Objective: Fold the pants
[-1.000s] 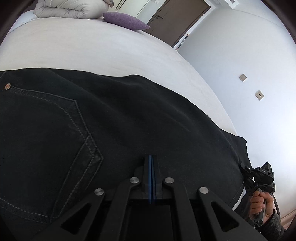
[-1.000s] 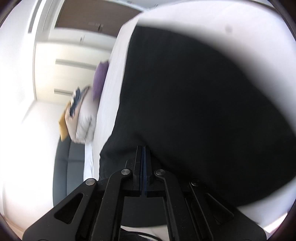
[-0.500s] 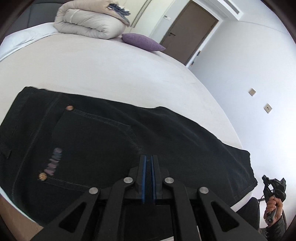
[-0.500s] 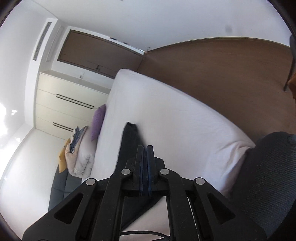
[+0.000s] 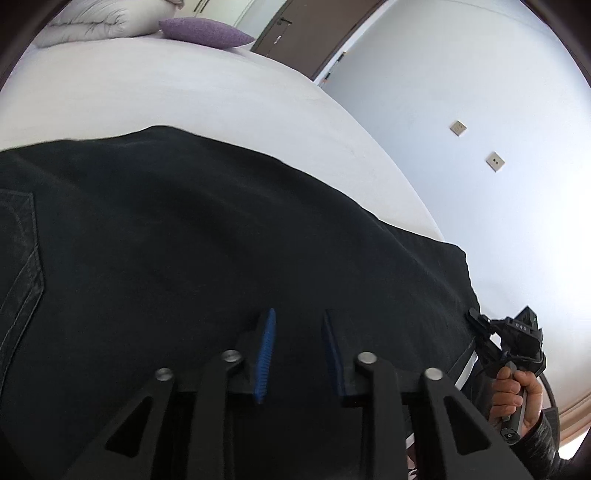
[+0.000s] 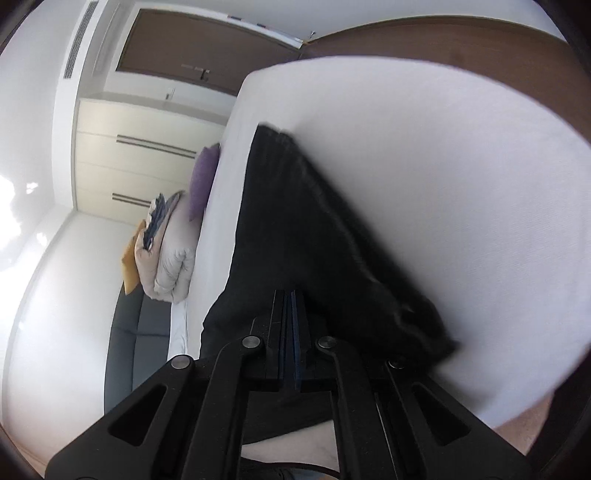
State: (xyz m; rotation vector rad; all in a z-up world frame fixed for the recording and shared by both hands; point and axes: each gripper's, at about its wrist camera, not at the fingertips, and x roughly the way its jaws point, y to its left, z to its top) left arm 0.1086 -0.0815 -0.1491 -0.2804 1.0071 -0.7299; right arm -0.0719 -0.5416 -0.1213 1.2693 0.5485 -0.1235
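Room: bedroom with a white bed (image 5: 207,96), a brown door (image 5: 306,26) at the far end, pale wall to the right; a purple cushion (image 5: 207,31) and a rolled duvet (image 5: 99,16) lie at the far end of the bed.
Pants: black pants (image 5: 207,236) spread flat along the near edge of the bed, stitched pocket toward the left, leg end toward the right; in the right wrist view they run lengthwise away from the camera.
Left gripper: left gripper (image 5: 299,354) low over the middle of the pants, pointing down at the cloth; jaws opening, blue pads apart, with no fold of fabric between them.
Right gripper: right gripper (image 6: 290,332) at the near right leg end; jaws pressed together; whether they pinch any cloth cannot be told from either view.
Right hand: hand (image 5: 517,395) wrapped round the handle, seen at the right edge of the left wrist view, sleeve to the wrist.
Step in hand, judged: taking hold for a fold.
Advice: gather both layers at the edge, keep both grips level, carry the leg end over toward the pocket end without dragging.
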